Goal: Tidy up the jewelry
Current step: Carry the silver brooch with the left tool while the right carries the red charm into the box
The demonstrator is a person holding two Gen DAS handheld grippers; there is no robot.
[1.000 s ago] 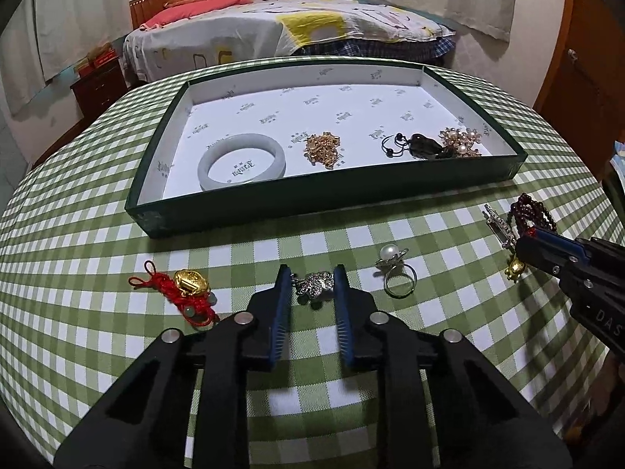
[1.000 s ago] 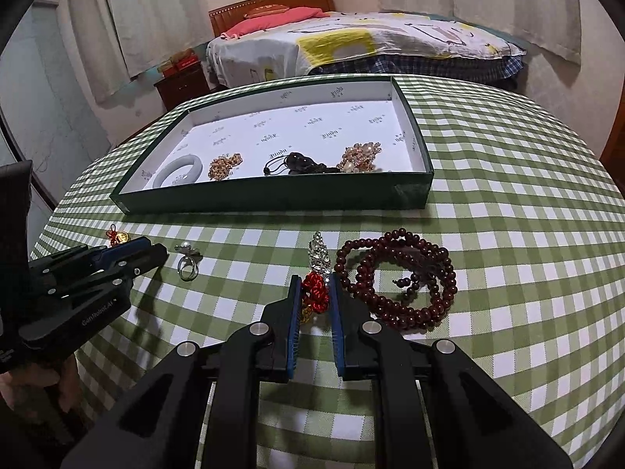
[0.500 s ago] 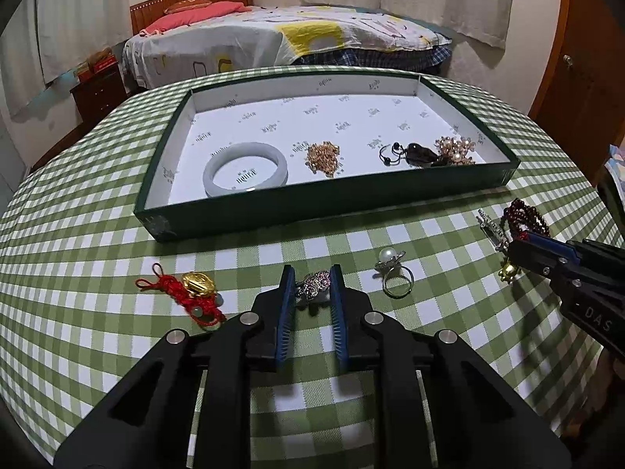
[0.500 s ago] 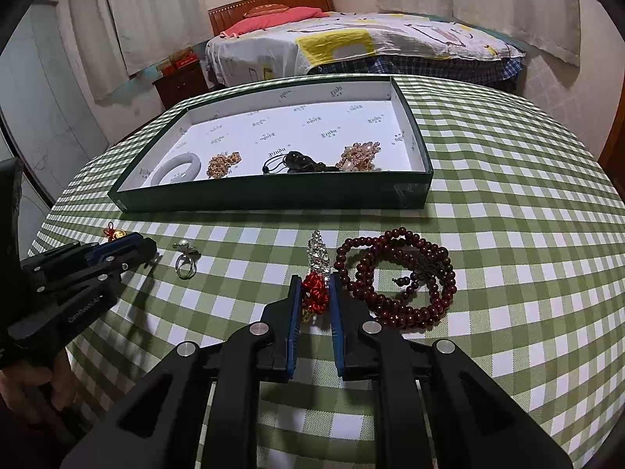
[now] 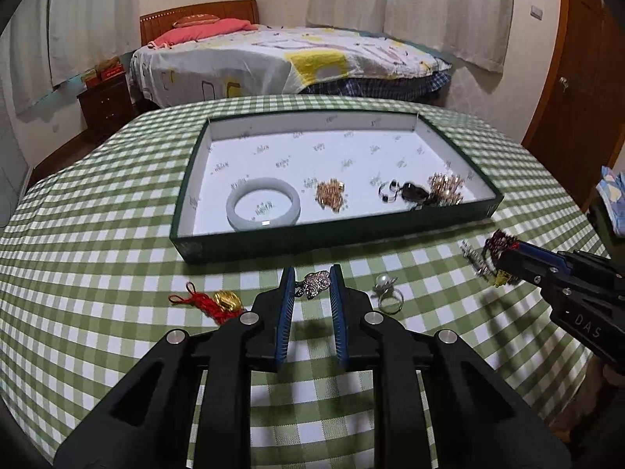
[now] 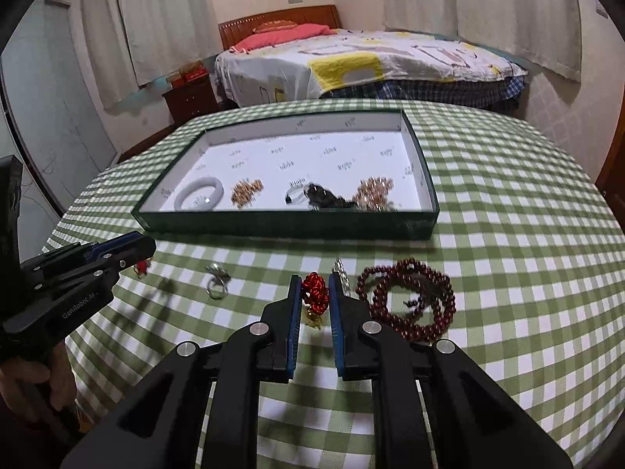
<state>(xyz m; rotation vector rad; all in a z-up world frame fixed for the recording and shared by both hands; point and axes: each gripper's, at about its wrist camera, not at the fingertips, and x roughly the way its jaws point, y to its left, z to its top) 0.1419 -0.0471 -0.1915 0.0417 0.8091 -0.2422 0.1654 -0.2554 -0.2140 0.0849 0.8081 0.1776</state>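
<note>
My left gripper [image 5: 311,282] hangs above the table, its fingers pinching a brooch [image 5: 312,288]. My right gripper [image 6: 315,290] clamps a red knot charm [image 6: 315,296].

Soft, even indoor light is seen, with no glare. Short shadows are cast on the tablecloth [image 5: 97,234] under both grippers. Strong fisheye bending and dark vignetting are seen at the edges. The beads [image 6: 406,297] are slightly motion-blurred.
</note>
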